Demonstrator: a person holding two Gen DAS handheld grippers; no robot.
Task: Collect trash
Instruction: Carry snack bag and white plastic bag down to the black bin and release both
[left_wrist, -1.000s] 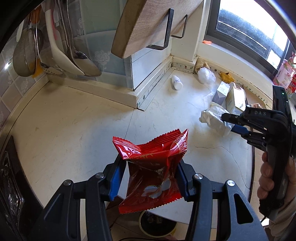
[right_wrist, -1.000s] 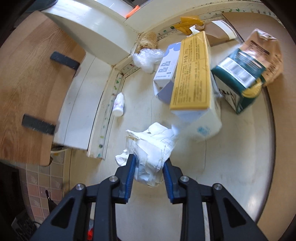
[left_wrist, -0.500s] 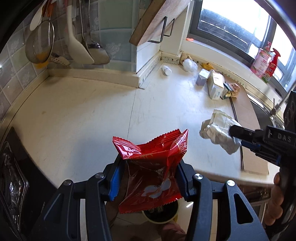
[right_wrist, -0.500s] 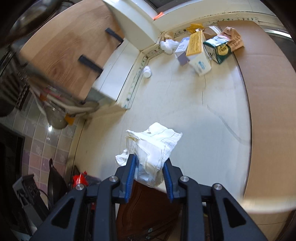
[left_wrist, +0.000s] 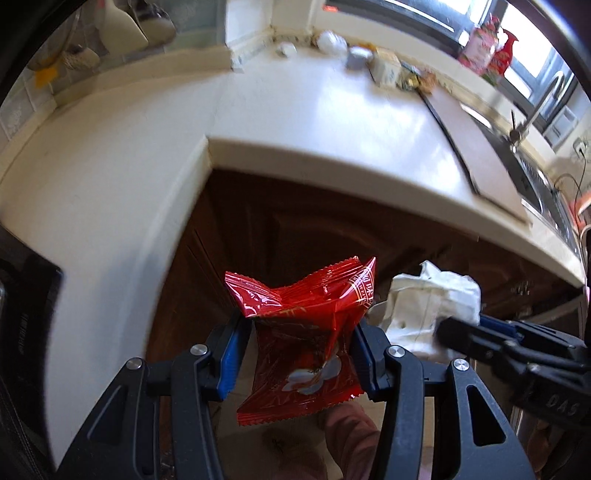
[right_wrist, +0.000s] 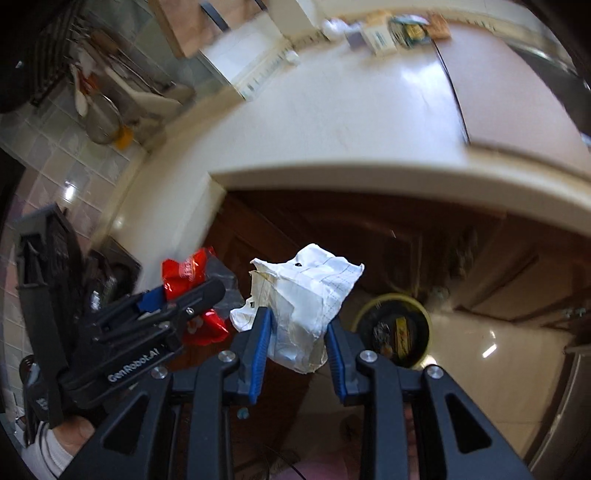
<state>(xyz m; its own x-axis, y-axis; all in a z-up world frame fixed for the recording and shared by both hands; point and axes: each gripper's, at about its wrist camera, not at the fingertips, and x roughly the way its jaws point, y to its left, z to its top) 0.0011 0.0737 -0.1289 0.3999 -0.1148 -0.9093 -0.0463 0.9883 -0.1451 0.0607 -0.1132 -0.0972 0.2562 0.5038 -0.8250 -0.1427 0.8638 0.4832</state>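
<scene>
- Mostly, the far end of the countertop (left_wrist: 332, 122) is smeared by blur: the cartons and small white lumps along the wall there cannot be told apart, and the utensils hanging on the tiled wall are only shapes.
- The lower edge of the red snack wrapper (left_wrist: 306, 343) hides part of the floor, and a pinkish sleeve (left_wrist: 347, 435) below it is cut off by the gripper frame.
- The bin (right_wrist: 393, 330), round with a yellow rim, stands on the floor by the dark cabinet (right_wrist: 388, 236); its contents are too small to name.
- The left gripper (left_wrist: 301, 354) points steeply down past the counter's edge, clenched on the red snack wrapper, which sticks up crumpled between the blue pads.
- The right gripper (right_wrist: 297, 341) tilts down just beside it, clamping the crumpled white paper (right_wrist: 306, 299), with the bin beyond and to the right.
</scene>
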